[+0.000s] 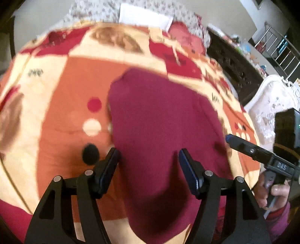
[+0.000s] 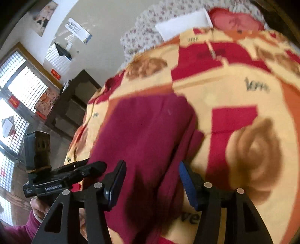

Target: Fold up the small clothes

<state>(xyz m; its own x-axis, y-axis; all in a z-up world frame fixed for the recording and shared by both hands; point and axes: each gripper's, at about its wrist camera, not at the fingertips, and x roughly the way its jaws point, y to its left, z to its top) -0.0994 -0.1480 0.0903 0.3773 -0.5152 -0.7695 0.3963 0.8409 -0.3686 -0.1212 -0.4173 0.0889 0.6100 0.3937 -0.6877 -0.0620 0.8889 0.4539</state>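
Note:
A dark maroon garment [image 1: 161,122] lies spread on a blanket [image 1: 61,105] patterned in orange, cream and red. My left gripper [image 1: 148,153] hovers over the garment's near part, jaws apart, with no cloth pinched between the blue pads. Its right neighbour, the right gripper [image 1: 231,139], reaches in from the right edge, held by a hand [image 1: 271,189]. In the right wrist view the right gripper [image 2: 152,164] stands open above the garment [image 2: 146,127], nothing pressed by its pads. The left gripper [image 2: 93,168] shows at the left there. Both views are blurred.
A floral pillow [image 1: 105,11] and a white sheet [image 1: 144,16] lie at the bed's far end, with a pink cushion [image 1: 185,37] beside them. A dark wooden cabinet [image 1: 232,63] and a white ornate piece of furniture [image 1: 270,101] stand to the right. Barred windows [image 2: 20,88] fill the left wall.

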